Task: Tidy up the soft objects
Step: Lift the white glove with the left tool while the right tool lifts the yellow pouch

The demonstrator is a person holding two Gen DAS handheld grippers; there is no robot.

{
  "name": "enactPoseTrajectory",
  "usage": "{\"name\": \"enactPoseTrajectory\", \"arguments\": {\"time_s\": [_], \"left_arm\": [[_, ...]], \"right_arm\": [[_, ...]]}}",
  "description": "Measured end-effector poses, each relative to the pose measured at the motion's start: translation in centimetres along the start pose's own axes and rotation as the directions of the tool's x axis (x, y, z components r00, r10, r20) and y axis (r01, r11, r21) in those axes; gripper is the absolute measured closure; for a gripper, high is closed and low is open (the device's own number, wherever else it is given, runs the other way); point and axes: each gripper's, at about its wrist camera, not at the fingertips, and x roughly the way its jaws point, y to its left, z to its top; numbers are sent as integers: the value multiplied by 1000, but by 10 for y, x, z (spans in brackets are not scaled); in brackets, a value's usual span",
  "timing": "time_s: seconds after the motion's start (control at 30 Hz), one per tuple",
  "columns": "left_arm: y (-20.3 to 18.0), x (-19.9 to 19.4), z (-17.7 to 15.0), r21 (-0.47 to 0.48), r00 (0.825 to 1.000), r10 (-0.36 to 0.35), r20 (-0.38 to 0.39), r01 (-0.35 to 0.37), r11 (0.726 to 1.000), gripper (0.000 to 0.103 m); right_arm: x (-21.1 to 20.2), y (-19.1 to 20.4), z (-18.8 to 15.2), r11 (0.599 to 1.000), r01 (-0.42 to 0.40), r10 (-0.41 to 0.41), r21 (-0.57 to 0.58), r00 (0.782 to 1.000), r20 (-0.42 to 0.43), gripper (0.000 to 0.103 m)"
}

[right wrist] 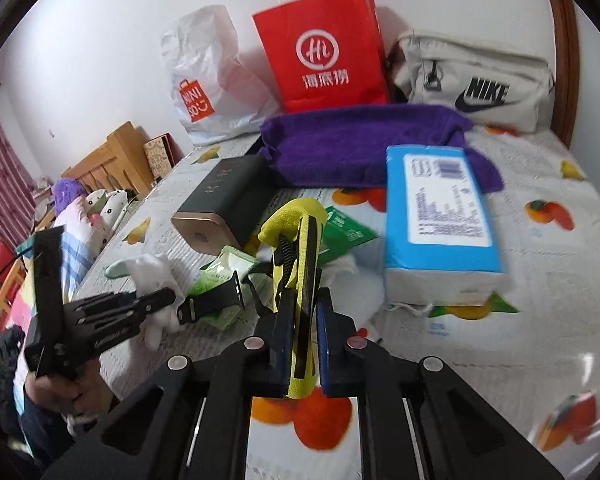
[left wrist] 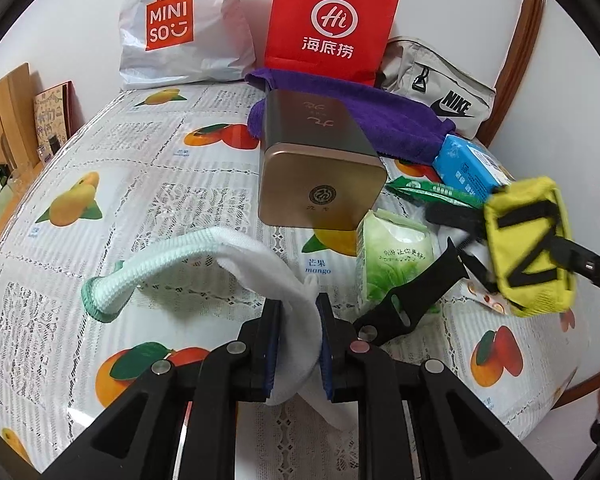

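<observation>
My left gripper (left wrist: 298,320) is shut on a white sock (left wrist: 260,264) whose mint-green cuff (left wrist: 104,296) trails left over the tablecloth. In the right wrist view the same gripper (right wrist: 162,300) shows at the left, still pinching the sock (right wrist: 156,272). My right gripper (right wrist: 304,312) is shut on a yellow fabric pouch with black straps (right wrist: 296,232), held upright between the pads. From the left wrist view that pouch (left wrist: 528,248) hangs at the right, above the table. A black watch strap (left wrist: 416,292) lies beside a green tissue pack (left wrist: 392,256).
A gold-ended tin (left wrist: 320,160) lies mid-table. A purple towel (right wrist: 364,144), a blue tissue pack (right wrist: 440,216) and a green packet (right wrist: 346,230) lie behind. A red paper bag (right wrist: 324,52), a white plastic bag (right wrist: 204,84) and a grey Nike bag (right wrist: 476,84) line the wall. A hand (right wrist: 64,392) holds the left gripper.
</observation>
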Motion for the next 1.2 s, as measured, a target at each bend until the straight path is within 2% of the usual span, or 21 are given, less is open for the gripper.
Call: {"name": "enactPoseTrajectory", "arguments": {"time_s": [0.2,0.33,0.43,0.53,0.63,0.7,0.73,0.87,0.93,1.0,1.07,1.2], "left_arm": [[-5,-4,1,15,1000,30,-1,-30,999,86],[-8,-3,2,19,999,43,-10,-43,999,86],[-10,0,2,23,999,47,-18,-47,999,86],[-12,1,1,30,998,56,-24,-55,998,86],[-14,2,1,38,997,65,-30,-64,997,85],[-15,3,1,38,997,68,-34,-66,997,85],[-15,4,1,38,997,72,-35,-71,997,85],[-17,5,2,42,996,76,-39,-74,996,85],[-18,5,1,47,996,74,-40,-72,996,85],[-18,5,1,45,997,73,-41,-71,996,84],[-17,6,1,37,997,67,-42,-66,997,84],[-16,8,0,35,997,64,-45,-62,997,84]], "right_arm": [[-42,-23,-11,996,87,-87,-9,995,46,93],[-55,-43,-26,989,148,-148,10,989,28,93],[-51,-54,-39,989,143,-142,25,990,-8,92],[-40,-59,-49,991,129,-128,30,991,-42,88],[-34,-53,-54,994,111,-111,9,993,-36,78],[-28,-46,-54,995,96,-96,-13,994,-44,62],[-24,-43,-55,995,98,-99,-27,994,-47,60],[-9,-40,-58,987,148,-153,-59,984,-90,59],[-7,-43,-61,977,204,-210,-69,973,-97,59],[-11,-47,-63,968,241,-247,-69,965,-90,50],[-18,-52,-65,962,265,-270,-70,960,-74,46],[-30,-49,-68,971,224,-227,-79,973,-27,46]]}}
